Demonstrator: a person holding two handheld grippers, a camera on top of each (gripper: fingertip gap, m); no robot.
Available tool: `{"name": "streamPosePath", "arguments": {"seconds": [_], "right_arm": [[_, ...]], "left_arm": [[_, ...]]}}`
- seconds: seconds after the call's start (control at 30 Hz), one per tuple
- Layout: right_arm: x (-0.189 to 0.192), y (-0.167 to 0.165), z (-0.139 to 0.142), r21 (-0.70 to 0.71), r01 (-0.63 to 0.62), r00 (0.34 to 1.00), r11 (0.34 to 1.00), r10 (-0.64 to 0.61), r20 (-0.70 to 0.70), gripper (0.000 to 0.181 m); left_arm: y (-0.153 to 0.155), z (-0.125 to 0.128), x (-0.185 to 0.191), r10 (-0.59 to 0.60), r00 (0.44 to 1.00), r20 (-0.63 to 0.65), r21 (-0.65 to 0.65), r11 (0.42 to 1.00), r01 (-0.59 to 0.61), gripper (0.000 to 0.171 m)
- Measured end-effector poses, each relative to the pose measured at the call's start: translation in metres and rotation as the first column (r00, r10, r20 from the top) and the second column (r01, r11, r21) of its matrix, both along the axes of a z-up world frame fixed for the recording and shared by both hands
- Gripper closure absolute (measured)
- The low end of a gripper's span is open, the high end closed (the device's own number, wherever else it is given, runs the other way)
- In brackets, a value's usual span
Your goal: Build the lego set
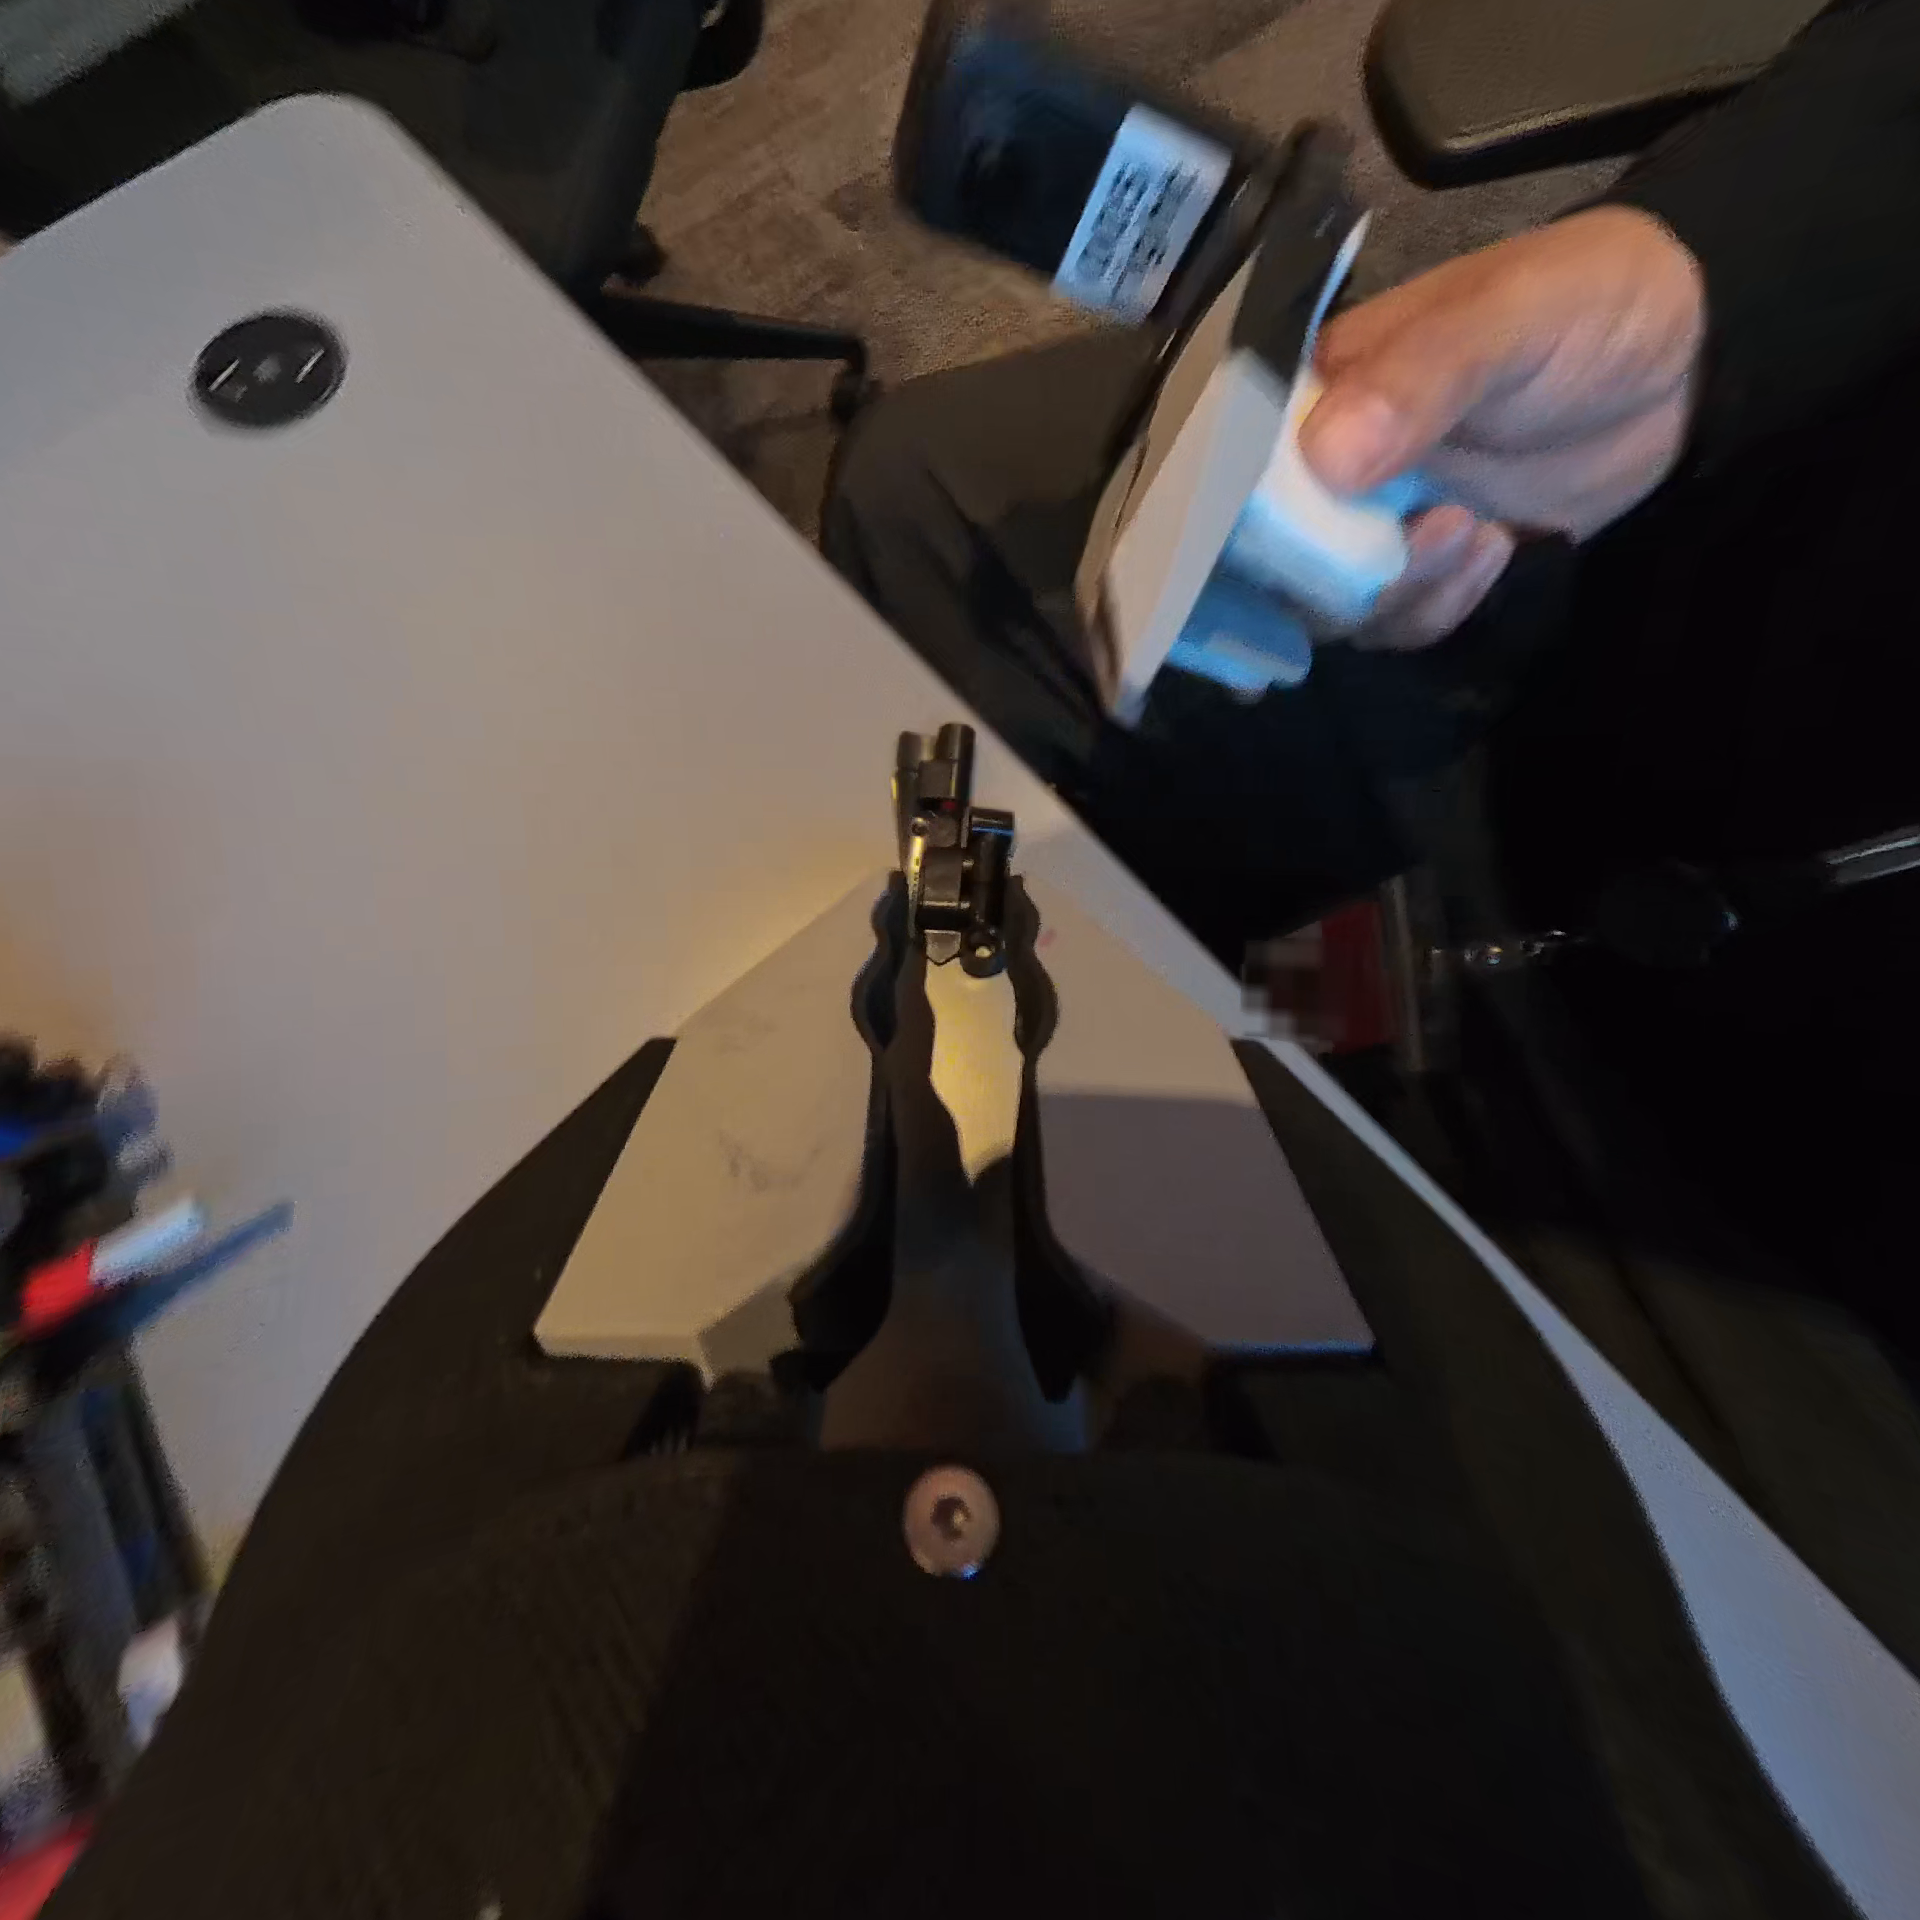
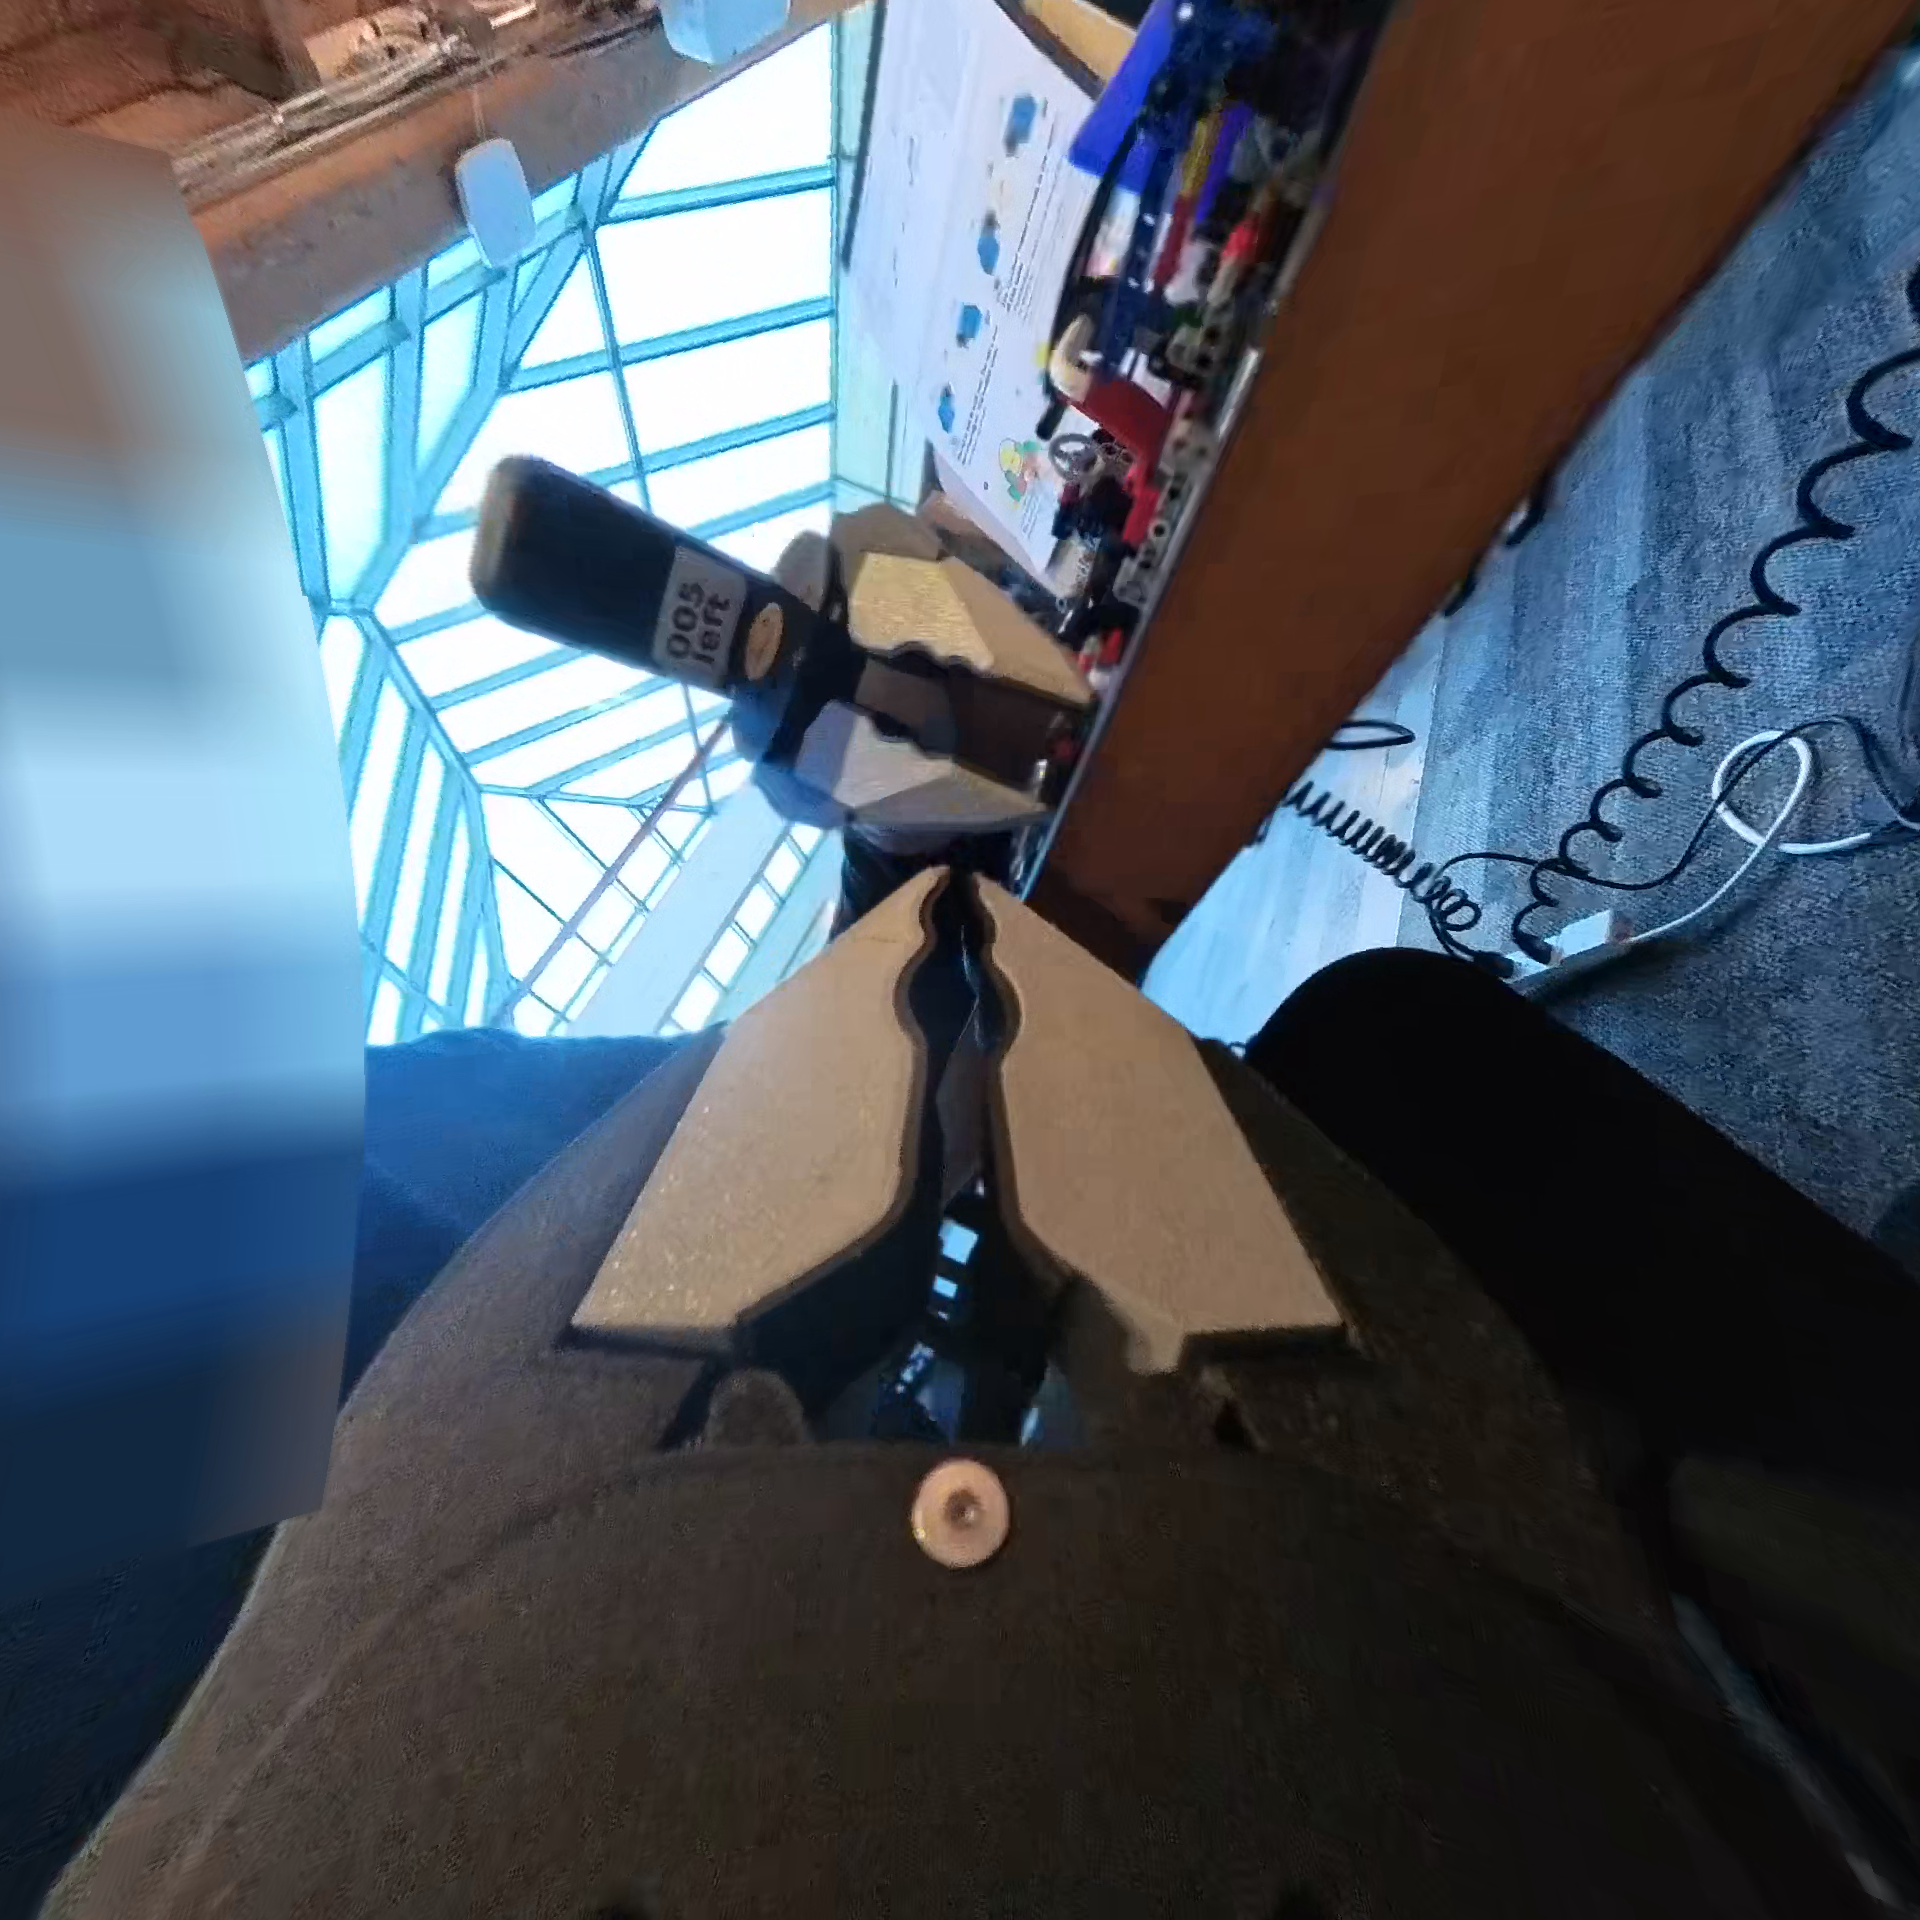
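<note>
Left wrist view, my left gripper [image 1: 951,914] clamped on a small black lego assembly [image 1: 951,842] above the white table [image 1: 416,675], right wrist view alone showing my right gripper [image 2: 961,894] pinched nearly together, empty, colourful lego model [image 2: 1153,343] far beyond.

Lego pile [image 1: 73,1226] blurred, cut off at left edge; right gripper [image 1: 1195,436] motion-blurred.
</note>
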State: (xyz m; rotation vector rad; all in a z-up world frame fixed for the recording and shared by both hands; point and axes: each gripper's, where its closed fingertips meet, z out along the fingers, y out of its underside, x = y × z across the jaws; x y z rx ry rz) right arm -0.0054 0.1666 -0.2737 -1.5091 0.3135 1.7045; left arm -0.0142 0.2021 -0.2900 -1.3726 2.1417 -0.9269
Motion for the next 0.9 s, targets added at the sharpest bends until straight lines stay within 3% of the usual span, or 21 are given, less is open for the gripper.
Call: {"name": "streamPosePath", "arguments": {"seconds": [0.1,0.2,0.27,0.3,0.4,0.5,0.7,0.83,0.9], "right_arm": [[0.008,-0.009,0.015,0.087,-0.032,0.959,0.996,0.006,0.284,0.172],[0.005,0.001,0.032,0.191,-0.152,0.778,0.970,-0.002,0.628,0.156],[-0.006,0.015,0.049,0.266,-0.266,0.644,0.927,-0.035,0.764,0.145],[-0.017,0.021,0.054,0.290,-0.337,0.586,0.896,-0.042,0.809,0.137],[-0.057,0.033,0.054,0.280,-0.539,0.453,0.794,-0.007,0.891,0.139],[-0.091,0.040,0.035,0.202,-0.661,0.335,0.722,0.043,0.941,0.137],[-0.128,0.055,0.000,0.135,-0.758,0.150,0.638,-0.031,0.988,0.133],[-0.138,0.062,-0.014,0.063,-0.814,0.056,0.577,-0.031,0.998,0.129],[-0.141,0.061,-0.015,0.058,-0.846,0.045,0.530,-0.038,0.998,0.141]], "left_arm": [[0.021,0.000,-0.032,0.132,0.991,0.005,0.012,0.991,-0.132,0.157],[0.029,0.001,-0.071,0.257,0.966,-0.006,0.012,0.966,-0.257,0.157],[0.034,0.001,-0.098,0.341,0.940,0.008,0.053,0.938,-0.341,0.154],[0.034,0.002,-0.111,0.379,0.925,0.019,0.068,0.923,-0.379,0.145],[0.024,0.008,-0.146,0.478,0.877,0.043,0.041,0.876,-0.480,0.137],[0.010,0.013,-0.174,0.566,0.821,0.075,0.010,0.823,-0.568,0.137],[0.010,0.015,-0.206,0.702,0.705,0.098,0.045,0.705,-0.708,0.141],[0.021,0.014,-0.182,0.682,0.728,0.076,0.008,0.729,-0.684,0.141],[0.023,0.009,-0.166,0.644,0.764,0.044,0.014,0.764,-0.645,0.141]]}}
